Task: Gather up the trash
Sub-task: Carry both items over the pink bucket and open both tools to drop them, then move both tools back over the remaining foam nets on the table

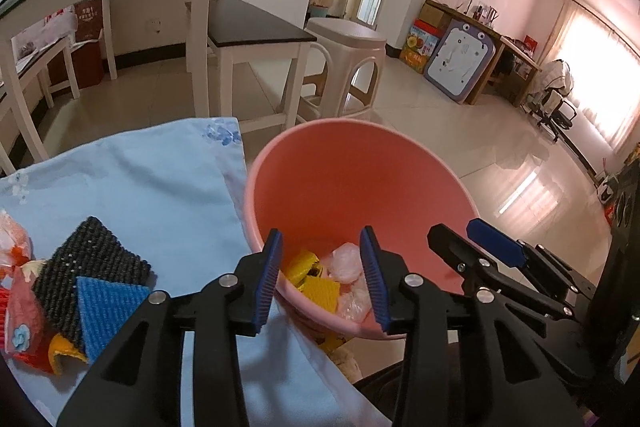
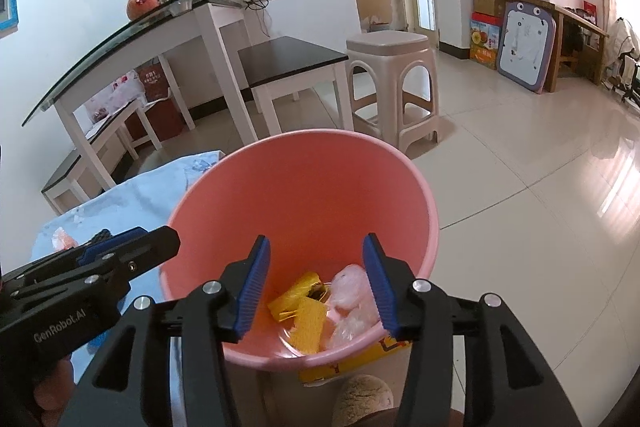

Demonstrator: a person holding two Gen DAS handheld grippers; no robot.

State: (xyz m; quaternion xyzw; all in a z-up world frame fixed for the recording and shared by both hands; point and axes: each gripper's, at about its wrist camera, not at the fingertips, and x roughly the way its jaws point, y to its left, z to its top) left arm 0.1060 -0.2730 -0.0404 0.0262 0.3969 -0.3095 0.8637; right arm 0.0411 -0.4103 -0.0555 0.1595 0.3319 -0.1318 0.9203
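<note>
A pink bin (image 1: 360, 167) stands beside the table's light blue cloth (image 1: 140, 187). At its bottom lie a yellow wrapper (image 1: 302, 265), a yellow ribbed piece (image 2: 308, 323) and crumpled clear plastic (image 2: 348, 287). My left gripper (image 1: 321, 239) hangs open over the bin's near rim, and nothing is between its blue pads. My right gripper (image 2: 316, 243) is open too and empty, just to the right over the same bin (image 2: 304, 187). On the cloth at the left lie a dark grey scouring pad (image 1: 88, 259), a blue cloth piece (image 1: 104, 311), orange peel (image 1: 64, 351) and red wrappers (image 1: 24, 307).
Beyond the bin stand a white plastic stool (image 2: 392, 83), a black-topped bench (image 2: 292, 63) and a glass-topped table (image 2: 132, 27). Below the bin I see a yellow box (image 2: 352, 363) and a round melon (image 2: 364, 399). Open tiled floor stretches to the right.
</note>
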